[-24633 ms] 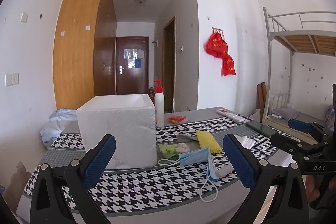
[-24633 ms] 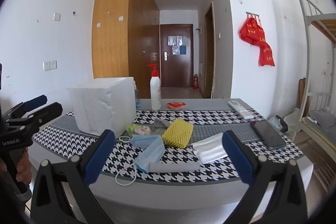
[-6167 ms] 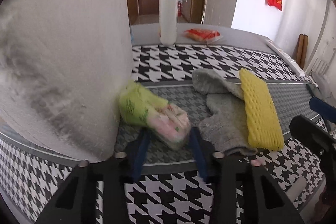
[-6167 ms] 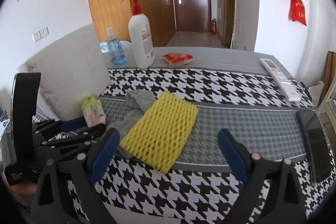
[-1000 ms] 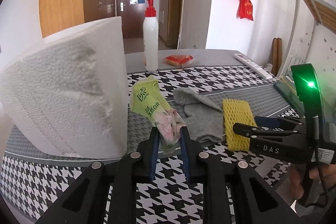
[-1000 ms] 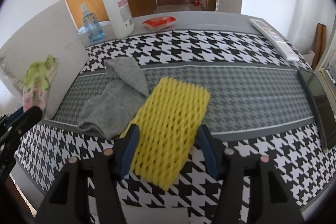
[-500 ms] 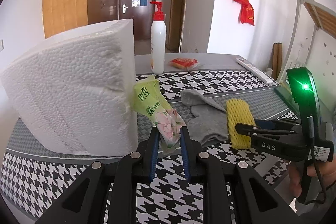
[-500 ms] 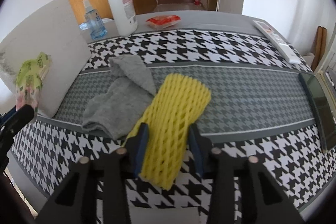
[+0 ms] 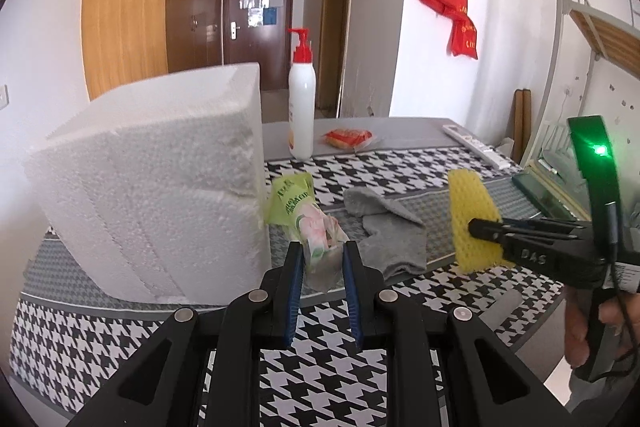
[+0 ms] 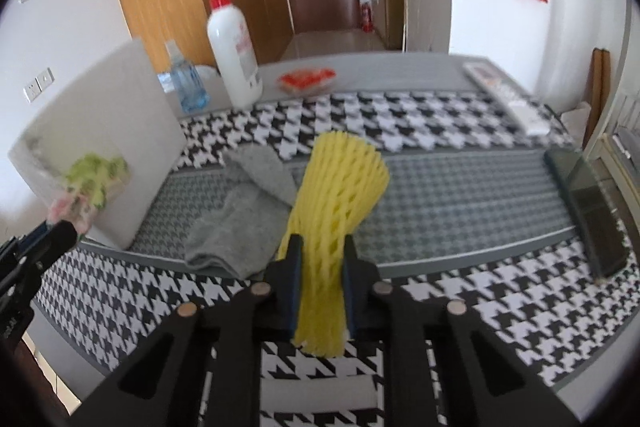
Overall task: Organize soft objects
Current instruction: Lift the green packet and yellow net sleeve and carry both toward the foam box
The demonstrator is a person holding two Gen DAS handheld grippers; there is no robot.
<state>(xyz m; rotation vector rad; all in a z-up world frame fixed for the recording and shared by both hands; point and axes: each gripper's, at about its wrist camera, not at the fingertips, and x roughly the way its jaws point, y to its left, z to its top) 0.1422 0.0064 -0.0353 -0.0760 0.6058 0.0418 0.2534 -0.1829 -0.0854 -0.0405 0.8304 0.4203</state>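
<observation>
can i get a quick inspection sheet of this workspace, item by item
surface: table under a houndstooth cloth.
job's things: green tissue pack and yellow foam net both gripped; grey sock lying loose; white foam box at the left.
clutter: pump bottle, spray bottle, red packet, remote, phone.
grippers: left gripper shut on the tissue pack; right gripper has just been closing, now clamps the net.
cables: one at the right gripper's handle.
surroundings: red bags on the wall, bunk bed, wardrobe, door.
</observation>
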